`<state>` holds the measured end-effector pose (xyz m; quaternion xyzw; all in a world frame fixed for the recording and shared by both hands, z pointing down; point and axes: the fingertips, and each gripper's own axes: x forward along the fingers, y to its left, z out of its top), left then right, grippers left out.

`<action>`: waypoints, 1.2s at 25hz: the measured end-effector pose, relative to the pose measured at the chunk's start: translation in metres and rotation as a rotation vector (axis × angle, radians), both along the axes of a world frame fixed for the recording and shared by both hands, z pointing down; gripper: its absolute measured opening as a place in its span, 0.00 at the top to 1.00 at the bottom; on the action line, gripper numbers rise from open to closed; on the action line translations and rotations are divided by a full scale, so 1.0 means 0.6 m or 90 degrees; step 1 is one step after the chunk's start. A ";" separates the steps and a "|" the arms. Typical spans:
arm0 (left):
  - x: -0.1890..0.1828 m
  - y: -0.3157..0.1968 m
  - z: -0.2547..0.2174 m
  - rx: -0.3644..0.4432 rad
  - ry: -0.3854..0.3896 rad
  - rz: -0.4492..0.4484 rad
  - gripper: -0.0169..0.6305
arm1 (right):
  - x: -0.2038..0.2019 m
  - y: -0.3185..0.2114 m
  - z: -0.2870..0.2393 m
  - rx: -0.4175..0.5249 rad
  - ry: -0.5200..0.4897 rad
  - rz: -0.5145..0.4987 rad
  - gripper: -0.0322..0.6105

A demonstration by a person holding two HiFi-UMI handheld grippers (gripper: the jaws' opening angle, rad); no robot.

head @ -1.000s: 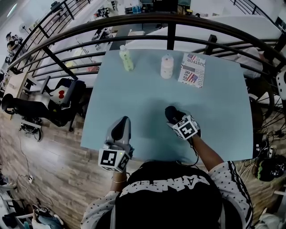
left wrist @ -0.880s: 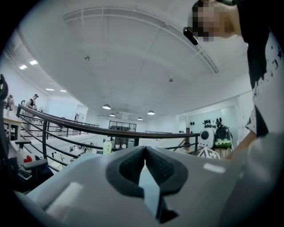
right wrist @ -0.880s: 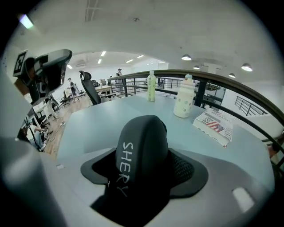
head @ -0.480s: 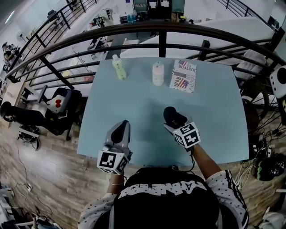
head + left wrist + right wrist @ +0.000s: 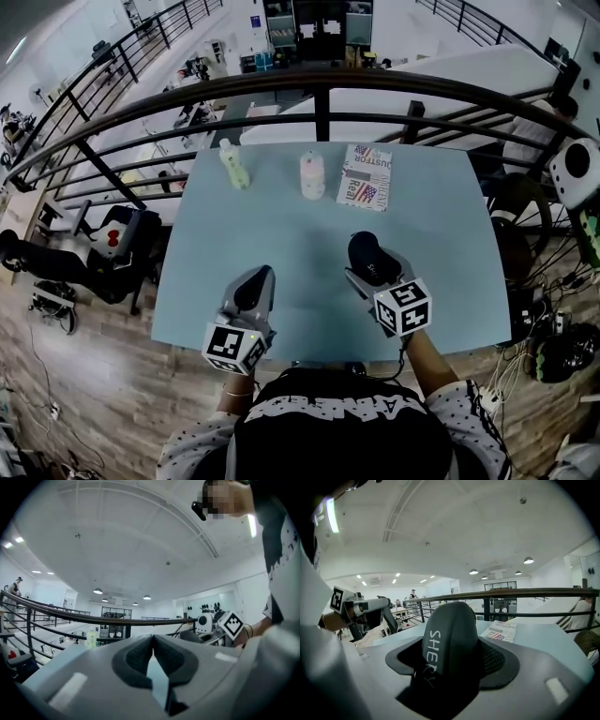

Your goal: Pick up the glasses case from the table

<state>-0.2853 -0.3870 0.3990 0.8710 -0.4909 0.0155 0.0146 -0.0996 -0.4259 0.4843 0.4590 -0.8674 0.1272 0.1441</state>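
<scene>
Occlusion first: lower end of the glasses case [image 5: 450,625] sits down inside the right gripper [image 5: 452,657], so only the rounded upper end shows. White lettering on it reads "SHER", and the rest runs into the shadow between the jaws. Case is dark and closed, so its contents aren't visible. From the head view I can't tell if the case [image 5: 366,251] clears the table [image 5: 450,244] or touches it. It sits over the near-centre of the top, right of the midline.

Right gripper [image 5: 373,272]: jaws clamped on the case, one pad on each side.
Left gripper [image 5: 153,641]: jaws together, pads meeting at the tips, nothing between them. In the head view the left gripper [image 5: 255,277] is over the table near its front edge, well apart from the case.

Table's near edge is partly cut off by the person's torso and both marker cubes.

Along the far edge, left to right:
- pale green bottle [image 5: 232,164], upright, fill level unreadable
- white bottle [image 5: 312,174], upright, opaque, contents unseen
- flat printed pack [image 5: 366,178] with a flag pattern, lying flat just beside the white bottle; text too small to read in full

Dark railing [image 5: 319,89] curves behind the table, its bars crossing the background.
</scene>
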 end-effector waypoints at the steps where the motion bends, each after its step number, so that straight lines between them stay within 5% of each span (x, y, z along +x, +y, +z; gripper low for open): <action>1: 0.006 0.000 0.001 -0.001 -0.001 0.004 0.97 | 0.007 0.002 -0.010 0.008 -0.008 0.006 0.38; 20: 0.053 0.001 -0.015 0.013 -0.011 0.032 0.97 | 0.066 0.047 -0.162 0.124 -0.121 0.029 0.38; 30: 0.066 0.000 -0.025 0.019 -0.011 0.039 0.97 | 0.071 0.053 -0.177 0.135 -0.140 0.025 0.38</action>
